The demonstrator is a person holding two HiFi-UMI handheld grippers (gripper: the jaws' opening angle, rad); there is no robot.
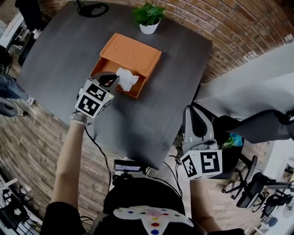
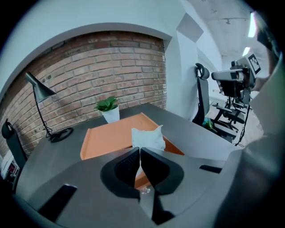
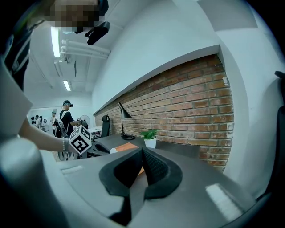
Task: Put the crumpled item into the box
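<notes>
A potted plant (image 1: 149, 18) stands just beyond the orange box (image 1: 131, 53), and a lamp base (image 1: 93, 9) sits far left. The left gripper (image 1: 112, 80) grasps the crumpled tissue (image 1: 127, 79) over the box's near part. Bare table (image 1: 174, 78) lies to the right. The right gripper (image 3: 141, 152) hangs clenched and empty off the near edge.

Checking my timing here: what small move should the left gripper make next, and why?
Probably open the left gripper: its jaws are shut on the crumpled tissue, which looks to be over the open part of the orange box.
</notes>
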